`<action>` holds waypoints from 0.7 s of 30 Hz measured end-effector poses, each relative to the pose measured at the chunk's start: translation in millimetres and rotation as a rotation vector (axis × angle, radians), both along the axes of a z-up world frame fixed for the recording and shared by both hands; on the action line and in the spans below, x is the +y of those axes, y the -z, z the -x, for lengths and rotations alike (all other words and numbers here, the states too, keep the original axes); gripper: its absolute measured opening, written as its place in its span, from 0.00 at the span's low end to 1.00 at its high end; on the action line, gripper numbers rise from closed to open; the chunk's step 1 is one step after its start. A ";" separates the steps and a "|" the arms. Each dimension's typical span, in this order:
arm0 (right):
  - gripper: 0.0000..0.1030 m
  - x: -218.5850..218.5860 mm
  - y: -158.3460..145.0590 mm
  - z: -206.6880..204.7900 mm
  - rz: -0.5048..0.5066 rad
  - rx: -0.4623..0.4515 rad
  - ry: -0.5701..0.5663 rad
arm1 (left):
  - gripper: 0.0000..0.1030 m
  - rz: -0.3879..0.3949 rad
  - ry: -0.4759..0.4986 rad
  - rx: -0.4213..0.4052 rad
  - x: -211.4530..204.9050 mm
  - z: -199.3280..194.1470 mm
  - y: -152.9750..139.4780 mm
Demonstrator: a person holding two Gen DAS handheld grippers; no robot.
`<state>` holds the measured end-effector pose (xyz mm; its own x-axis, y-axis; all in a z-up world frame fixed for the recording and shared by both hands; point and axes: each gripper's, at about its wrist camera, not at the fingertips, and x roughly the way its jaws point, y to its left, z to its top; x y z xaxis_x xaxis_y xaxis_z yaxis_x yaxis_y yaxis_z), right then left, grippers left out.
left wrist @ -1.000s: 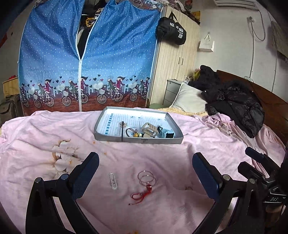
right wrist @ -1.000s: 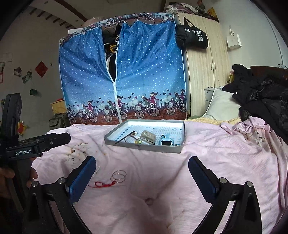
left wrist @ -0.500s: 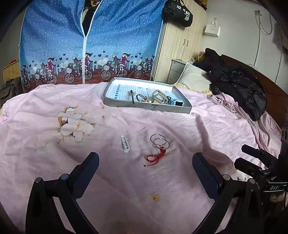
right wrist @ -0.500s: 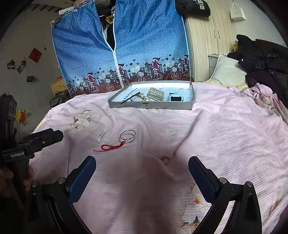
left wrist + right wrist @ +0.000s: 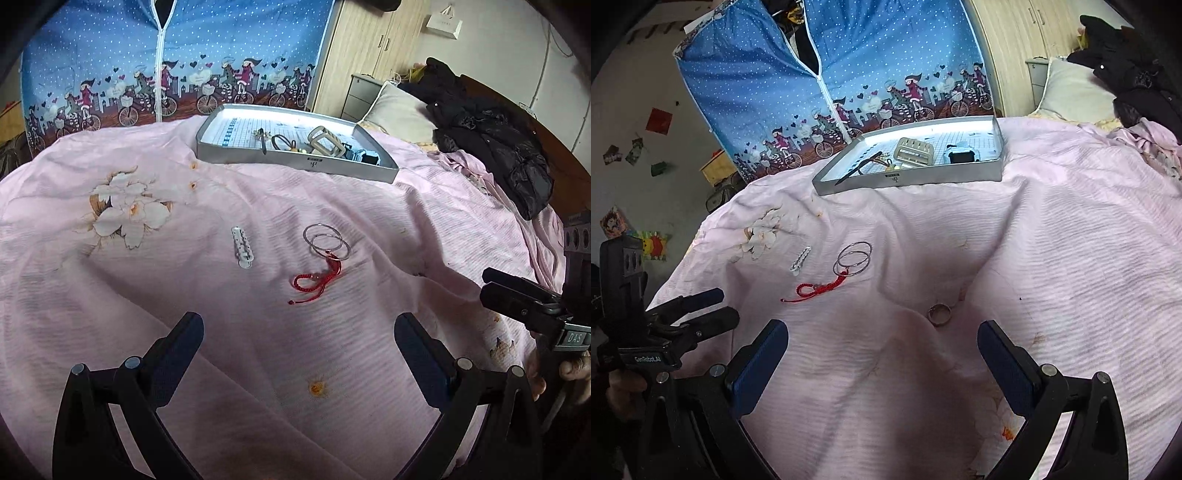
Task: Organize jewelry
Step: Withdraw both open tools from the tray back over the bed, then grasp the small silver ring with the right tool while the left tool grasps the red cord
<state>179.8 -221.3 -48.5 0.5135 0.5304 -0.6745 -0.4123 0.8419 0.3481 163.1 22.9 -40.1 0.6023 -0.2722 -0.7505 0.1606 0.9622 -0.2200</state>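
Left gripper [image 5: 298,332] and right gripper [image 5: 882,341]: held wide apart, empty. Small ring [image 5: 939,314] (right wrist view only) is seen near red cord [image 5: 317,279]; bangles [image 5: 326,241] in both.

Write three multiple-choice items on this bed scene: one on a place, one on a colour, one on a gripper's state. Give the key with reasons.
1. Where is the beige hair claw?
A. on the pillow
B. in the grey tray
C. on the quilt beside the rings

2. What colour is the cord lying by the two hoop rings?
A. red
B. green
C. black

3. How is the right gripper?
A. shut on the small ring
B. shut on nothing
C. open

Key: B, the claw sits inside the tray walls; A, the cord is plainly red on the pink quilt; C, its fingers stand wide apart, with the small ring lying untouched ahead.
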 end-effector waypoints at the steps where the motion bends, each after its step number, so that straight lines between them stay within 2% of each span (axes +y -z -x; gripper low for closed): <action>1: 1.00 -0.6 1.1 -5.2 -0.012 0.016 -0.005 | 0.98 0.008 -0.003 0.006 1.4 -2.1 1.5; 7: 0.98 -14.1 13.6 -37.2 -0.094 0.120 -0.001 | 0.98 0.008 0.015 -0.001 5.7 -14.2 2.5; 9: 0.91 -15.8 17.6 -46.4 -0.069 0.130 0.002 | 0.98 -0.001 0.027 0.001 4.7 -22.2 4.6; 11: 0.73 -16.4 19.6 -53.2 -0.041 0.130 0.004 | 0.97 -0.004 0.050 0.016 2.0 -32.4 9.1; 12: 0.71 -16.6 20.8 -56.2 -0.031 0.130 0.002 | 0.96 0.000 0.063 0.021 0.2 -37.2 11.6; 15: 0.55 -15.0 23.1 -60.0 0.010 0.101 -0.001 | 0.94 0.007 0.106 0.026 -6.7 -52.7 17.4; 17: 0.45 -10.1 22.0 -59.3 0.050 0.058 -0.010 | 0.87 0.016 0.129 0.028 -11.3 -61.3 21.9; 21: 0.33 5.8 23.9 -63.7 0.114 0.001 -0.056 | 0.75 0.033 0.150 0.053 -17.4 -73.3 33.9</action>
